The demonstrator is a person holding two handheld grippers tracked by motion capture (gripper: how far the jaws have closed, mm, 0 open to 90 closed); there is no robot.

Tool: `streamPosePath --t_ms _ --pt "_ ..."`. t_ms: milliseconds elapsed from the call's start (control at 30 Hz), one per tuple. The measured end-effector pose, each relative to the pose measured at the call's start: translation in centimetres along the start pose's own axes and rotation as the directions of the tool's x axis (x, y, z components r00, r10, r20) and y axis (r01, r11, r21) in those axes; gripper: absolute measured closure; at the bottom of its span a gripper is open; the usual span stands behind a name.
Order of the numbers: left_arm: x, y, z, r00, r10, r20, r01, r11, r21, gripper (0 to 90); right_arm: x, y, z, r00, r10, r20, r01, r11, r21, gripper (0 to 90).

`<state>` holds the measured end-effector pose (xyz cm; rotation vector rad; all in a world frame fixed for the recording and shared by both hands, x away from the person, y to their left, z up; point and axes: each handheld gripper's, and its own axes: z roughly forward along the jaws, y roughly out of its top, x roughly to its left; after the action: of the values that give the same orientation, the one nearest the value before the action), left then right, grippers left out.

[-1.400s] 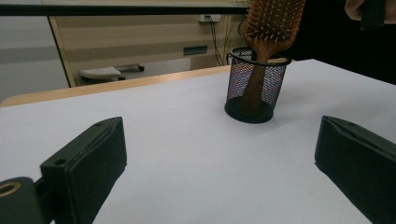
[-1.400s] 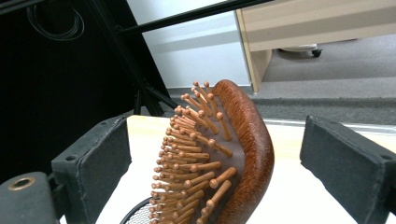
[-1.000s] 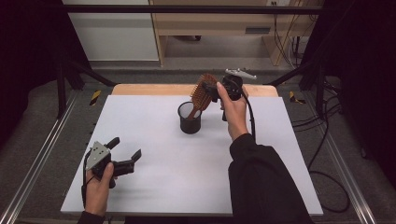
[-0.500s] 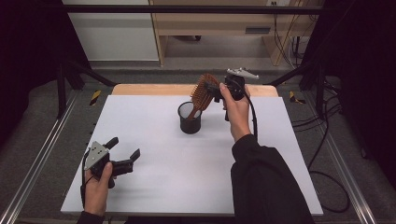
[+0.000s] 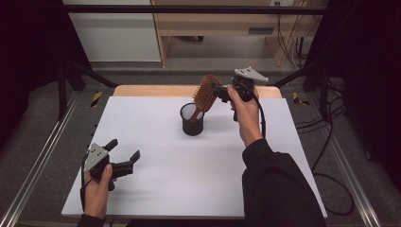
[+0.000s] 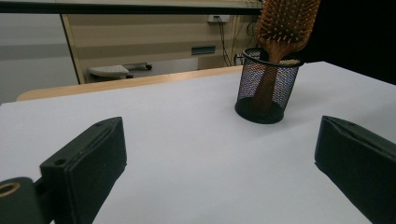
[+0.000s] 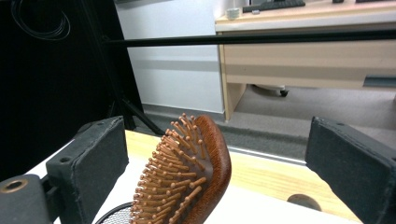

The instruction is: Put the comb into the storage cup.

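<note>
Standing handle-down in the mesh cup (image 5: 192, 120), the hairbrush (image 5: 204, 92) leaned on its rim; right tool (image 5: 218, 90) gaped around the brush head, gripping nothing; left tool (image 5: 124, 156), well short of the cup, gaped empty.

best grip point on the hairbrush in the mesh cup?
Probably the paddle head of the hairbrush: it stands handle-down in the mesh cup, leaning, so only the head clears the rim. Come from above, jaws across its bristle face and back. The right gripper already sits open around the head.

Tongs (image 7: 219, 158) spread wide around hairbrush (image 7: 191, 172), seemingly untouched.
</note>
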<state>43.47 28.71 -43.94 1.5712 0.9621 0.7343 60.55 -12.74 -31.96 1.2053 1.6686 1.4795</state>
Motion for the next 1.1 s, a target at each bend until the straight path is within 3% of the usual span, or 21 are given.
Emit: streamPosePath --t_ms 500,1100 --pt "0.8 0.1 -0.9 0.9997 -0.019 -0.016 0.019 0.9997 -0.017 2.5 0.6 0.6 -2.8 0.9994 -0.027 -0.023 0.025 0.997 -0.078 5.7" --pt "0.9 0.1 -1.1 0.9996 -0.004 -0.028 0.003 0.9999 -0.016 2.5 -0.7 0.2 -4.7 0.9994 -0.032 -0.012 0.031 0.997 -0.075 5.5"
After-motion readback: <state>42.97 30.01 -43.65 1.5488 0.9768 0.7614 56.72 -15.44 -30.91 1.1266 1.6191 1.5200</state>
